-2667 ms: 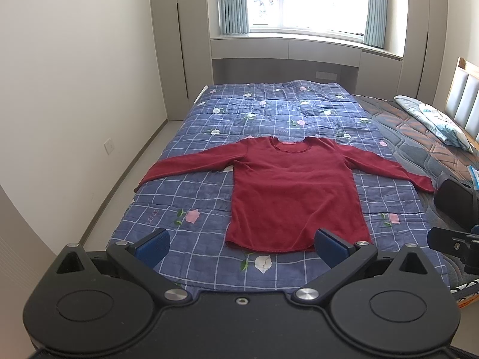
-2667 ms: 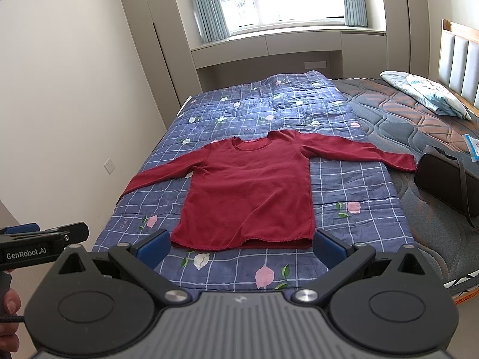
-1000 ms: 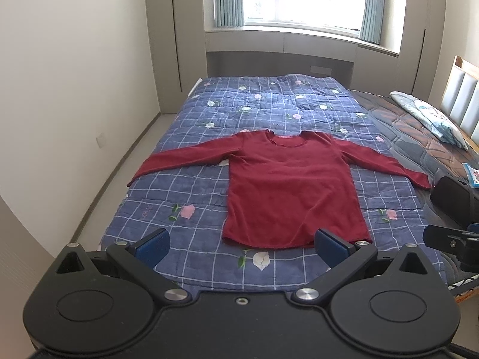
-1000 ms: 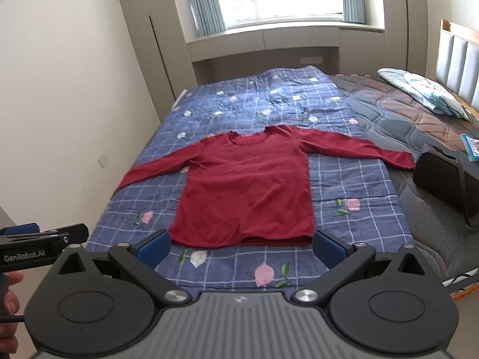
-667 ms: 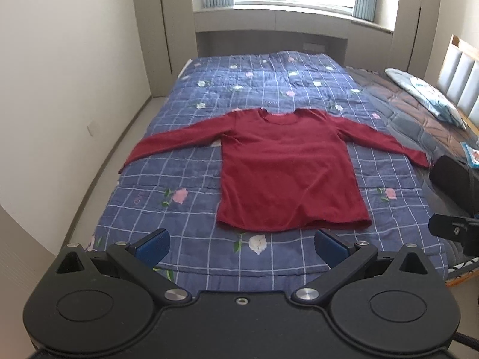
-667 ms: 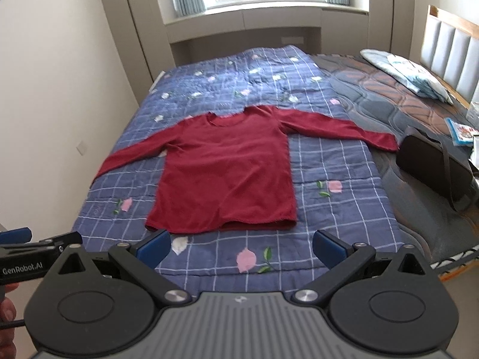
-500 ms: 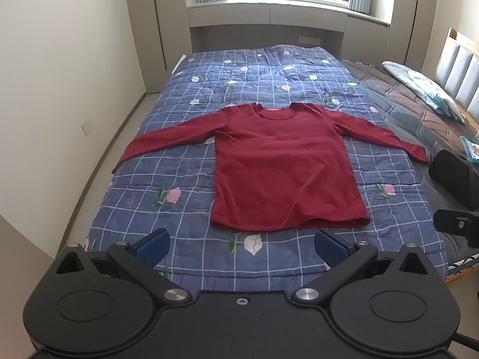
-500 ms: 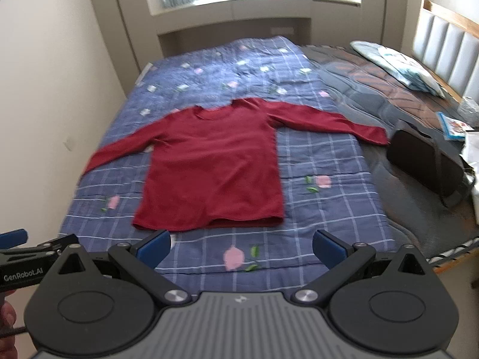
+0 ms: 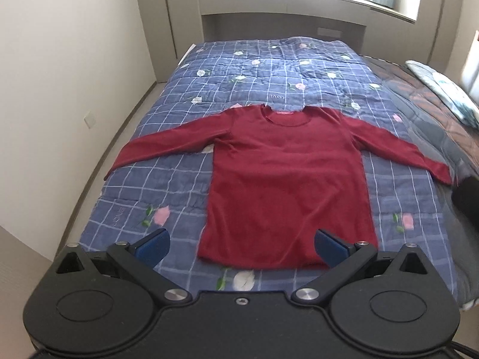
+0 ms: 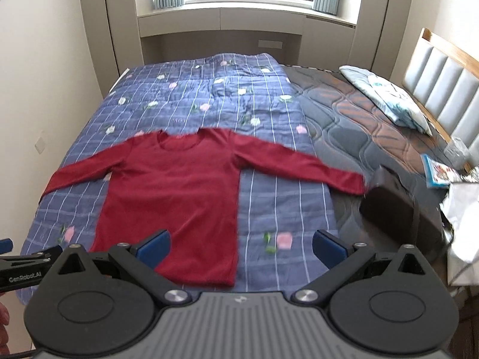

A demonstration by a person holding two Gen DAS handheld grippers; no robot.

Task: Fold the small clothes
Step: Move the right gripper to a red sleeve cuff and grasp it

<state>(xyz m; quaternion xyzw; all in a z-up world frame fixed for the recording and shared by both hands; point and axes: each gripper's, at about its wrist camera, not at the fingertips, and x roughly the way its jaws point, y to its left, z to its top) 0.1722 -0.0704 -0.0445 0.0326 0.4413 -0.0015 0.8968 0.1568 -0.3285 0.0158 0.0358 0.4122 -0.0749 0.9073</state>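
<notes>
A dark red long-sleeved top (image 9: 287, 179) lies flat on the blue checked quilt (image 9: 167, 188), sleeves spread out to both sides, neck toward the window. It also shows in the right wrist view (image 10: 176, 197). My left gripper (image 9: 241, 245) is open and empty, held above the top's hem. My right gripper (image 10: 241, 246) is open and empty, above the quilt just right of the hem. Neither touches the cloth.
A black bag (image 10: 398, 215) sits on the bare mattress (image 10: 374, 131) by the right cuff. A pillow (image 10: 389, 98) lies near the headboard, with a book and plastic wrap (image 10: 440, 170) at the right edge. A wall runs along the bed's left side.
Both grippers have moved closer over the foot of the bed and tilted down. The right gripper has swung to the right. The top has not moved.
</notes>
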